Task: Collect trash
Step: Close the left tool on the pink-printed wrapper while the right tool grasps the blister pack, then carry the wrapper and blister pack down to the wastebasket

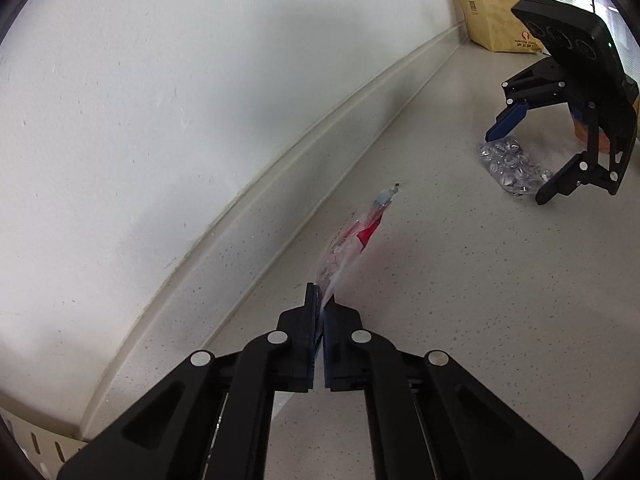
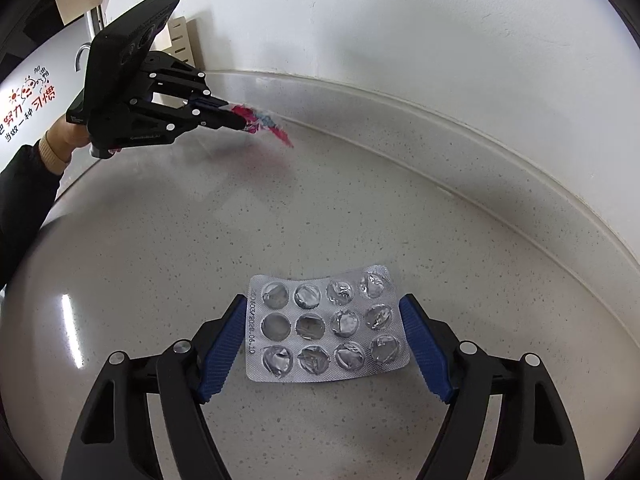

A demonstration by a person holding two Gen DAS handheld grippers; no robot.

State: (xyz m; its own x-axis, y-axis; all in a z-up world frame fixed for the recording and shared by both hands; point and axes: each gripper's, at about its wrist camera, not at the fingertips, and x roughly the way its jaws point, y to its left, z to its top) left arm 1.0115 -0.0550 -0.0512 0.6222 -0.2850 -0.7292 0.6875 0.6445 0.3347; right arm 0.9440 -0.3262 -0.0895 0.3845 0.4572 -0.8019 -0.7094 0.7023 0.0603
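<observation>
Pale speckled counter [image 2: 360,208], raised lip along white wall. Emptied silver blister pack [image 2: 326,326] lies flat on it, foil cells burst, well out from the lip. Brown paper bag [image 1: 500,4] stands on it at the far end, against the wall.

Left wrist view low over the speckled pale stone surface [image 1: 460,320], facing along the white wall [image 1: 180,100], right wrist view close above the silver emptied blister pack [image 2: 326,326], facing that wall, both views sharing surface, wall, opposite gripper.
</observation>
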